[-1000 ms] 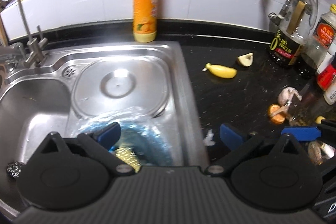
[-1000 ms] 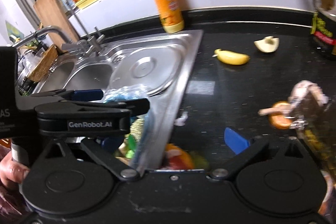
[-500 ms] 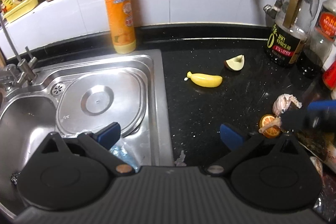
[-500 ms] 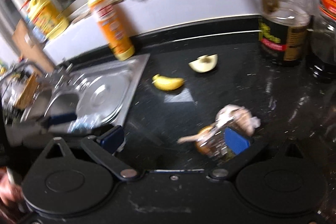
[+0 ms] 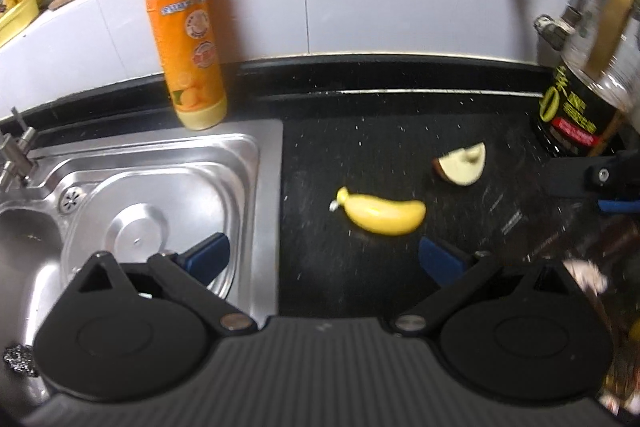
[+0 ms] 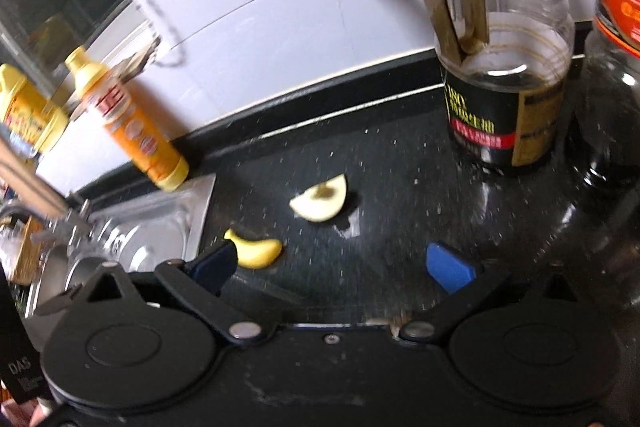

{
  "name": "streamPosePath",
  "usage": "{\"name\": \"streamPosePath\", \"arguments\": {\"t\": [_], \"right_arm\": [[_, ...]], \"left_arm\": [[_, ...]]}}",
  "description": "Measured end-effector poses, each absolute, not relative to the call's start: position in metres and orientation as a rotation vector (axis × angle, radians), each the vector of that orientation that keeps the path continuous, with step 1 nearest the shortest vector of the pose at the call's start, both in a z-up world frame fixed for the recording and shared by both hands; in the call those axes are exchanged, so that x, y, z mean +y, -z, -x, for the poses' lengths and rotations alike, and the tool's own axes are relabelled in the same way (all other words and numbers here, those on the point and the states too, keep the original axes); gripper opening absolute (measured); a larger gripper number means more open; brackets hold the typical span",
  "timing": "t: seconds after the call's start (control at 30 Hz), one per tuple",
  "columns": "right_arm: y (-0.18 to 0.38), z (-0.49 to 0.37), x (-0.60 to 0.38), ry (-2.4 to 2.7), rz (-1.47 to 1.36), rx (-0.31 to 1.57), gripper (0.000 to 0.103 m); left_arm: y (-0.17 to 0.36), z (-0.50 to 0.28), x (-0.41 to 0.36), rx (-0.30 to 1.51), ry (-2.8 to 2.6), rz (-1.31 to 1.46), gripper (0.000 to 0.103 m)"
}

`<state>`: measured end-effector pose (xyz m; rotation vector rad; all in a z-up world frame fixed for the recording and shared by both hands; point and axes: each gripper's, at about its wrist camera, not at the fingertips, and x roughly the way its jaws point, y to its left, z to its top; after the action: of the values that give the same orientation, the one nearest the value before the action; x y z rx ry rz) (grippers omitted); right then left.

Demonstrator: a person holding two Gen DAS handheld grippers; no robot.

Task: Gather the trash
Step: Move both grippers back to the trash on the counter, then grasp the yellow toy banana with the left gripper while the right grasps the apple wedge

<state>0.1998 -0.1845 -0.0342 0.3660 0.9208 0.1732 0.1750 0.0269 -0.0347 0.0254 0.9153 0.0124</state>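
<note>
The black bench (image 5: 400, 147) is carrying the scraps, and the steel sink (image 5: 160, 187) is sitting flush at its left edge, with an orange soap bottle (image 5: 184, 27) standing on the back corner of the sink rim against the tiled wall, likely parked there for washing up. A dark oil bottle (image 6: 500, 87) is standing at the back right of the bench, out of the working area. The left gripper (image 5: 324, 259) is hovering low with its blue pads spread wide and nothing between them, straddling the seam between sink and bench. The right gripper (image 6: 344, 263) is likewise spread and empty, tilted, pointing across the bench. The trash is lying loose on the bench: a yellow banana (image 5: 380, 215) just ahead of the left gripper, its tip slipping behind the right gripper's left pad in the right view, and a pale fruit wedge (image 5: 460, 163) near it, further back. Both seem to be waiting for collection, the banana probably first. The right edge of the left view is blurring badly; a pale scrap there and part of the right gripper are cut off and hard to make out.
</note>
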Motion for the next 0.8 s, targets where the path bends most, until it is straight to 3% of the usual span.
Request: {"name": "streamPosePath", "arguments": {"t": [0.07,0.4,0.8], "right_arm": [[0.038,-0.213,-0.185,-0.162,-0.381,0.923,0.097],[0.068,-0.26,-0.178,-0.132,-0.47,0.93,0.056],[0.096,-0.281,-0.152,-0.141,-0.419,0.951,0.051]], "left_arm": [[0.038,-0.185,0.027,0.922,-0.014,-0.004,0.103],[0.062,-0.219,0.033,0.951,-0.055,0.061,0.103],[0.081,-0.233,0.036,0.985,-0.037,0.005,0.103]]}}
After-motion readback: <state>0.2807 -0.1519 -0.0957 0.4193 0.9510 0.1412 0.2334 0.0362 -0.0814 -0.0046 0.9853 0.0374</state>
